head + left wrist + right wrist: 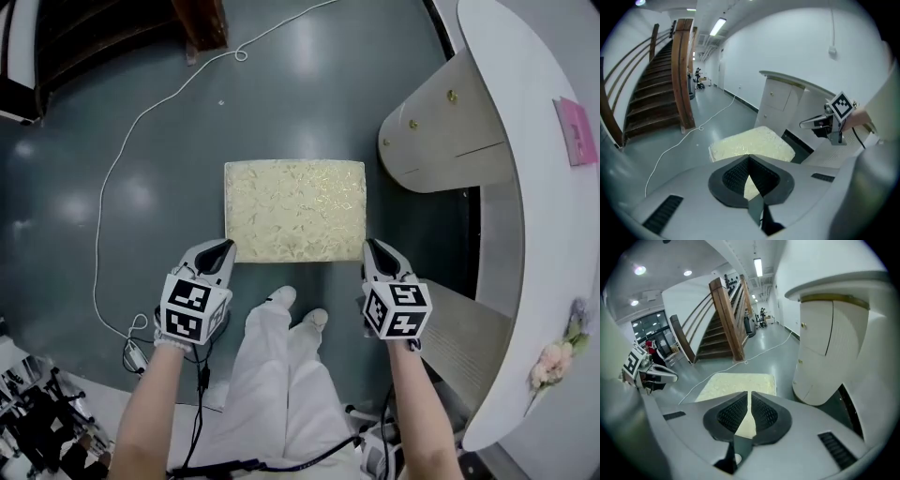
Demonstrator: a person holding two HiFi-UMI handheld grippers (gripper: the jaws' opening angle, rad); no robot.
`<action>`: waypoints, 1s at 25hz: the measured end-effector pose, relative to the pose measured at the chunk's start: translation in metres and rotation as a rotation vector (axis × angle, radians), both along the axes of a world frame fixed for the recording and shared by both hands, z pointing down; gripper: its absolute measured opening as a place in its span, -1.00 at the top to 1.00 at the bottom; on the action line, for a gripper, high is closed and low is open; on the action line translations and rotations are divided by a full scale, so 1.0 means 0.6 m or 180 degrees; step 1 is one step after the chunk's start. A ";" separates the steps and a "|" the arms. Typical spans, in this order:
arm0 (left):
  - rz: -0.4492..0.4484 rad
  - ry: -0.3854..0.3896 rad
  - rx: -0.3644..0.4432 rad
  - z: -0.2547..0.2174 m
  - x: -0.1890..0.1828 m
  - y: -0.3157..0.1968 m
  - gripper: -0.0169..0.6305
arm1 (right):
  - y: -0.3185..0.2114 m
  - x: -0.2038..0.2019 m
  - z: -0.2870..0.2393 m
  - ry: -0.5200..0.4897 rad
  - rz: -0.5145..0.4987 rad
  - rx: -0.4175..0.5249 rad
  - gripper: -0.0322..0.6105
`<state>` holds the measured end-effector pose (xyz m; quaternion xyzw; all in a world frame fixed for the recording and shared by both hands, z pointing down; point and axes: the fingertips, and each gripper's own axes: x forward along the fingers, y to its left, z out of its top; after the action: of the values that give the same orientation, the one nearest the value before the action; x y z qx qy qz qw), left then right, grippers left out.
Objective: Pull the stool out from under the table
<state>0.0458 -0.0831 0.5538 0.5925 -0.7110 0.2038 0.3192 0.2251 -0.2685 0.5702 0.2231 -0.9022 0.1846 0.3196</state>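
Stool (294, 210), left tongs (225, 247), right tongs (372, 246) closed, empty

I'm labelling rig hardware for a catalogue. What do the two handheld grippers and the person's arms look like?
Both the left gripper and right gripper have pale grey shells with black ridged pads. Each carries a cube of black-and-white square markers. Black cables trail from them. The forearms are bare, without sleeves.

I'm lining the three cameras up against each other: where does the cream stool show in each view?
Head view: the stool is at the centre, on the grey floor.
Left gripper view: the stool is at lower centre, just above the jaws.
Right gripper view: the stool is at lower centre-left, just above the jaws.
Shared landmark: the wooden stair post, beyond the stool.
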 end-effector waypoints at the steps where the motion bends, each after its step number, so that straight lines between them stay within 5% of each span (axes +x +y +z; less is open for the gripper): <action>1: -0.0050 0.0008 0.0086 -0.032 0.004 -0.004 0.90 | 0.005 -0.002 -0.029 -0.0023 -0.0055 0.0059 0.75; 16: -0.0051 -0.0629 0.0930 -0.474 0.049 -0.003 0.90 | 0.055 0.001 -0.408 -0.0622 -0.0320 0.0704 0.75; 25: -0.0078 -0.1101 0.1166 -0.616 0.087 0.036 0.90 | 0.092 0.029 -0.565 -0.0935 -0.0332 0.1074 0.77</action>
<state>0.0983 -0.0616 0.1844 0.5881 -0.7872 0.1660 0.0826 0.2426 -0.2133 0.2312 0.1972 -0.9675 0.0449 0.1520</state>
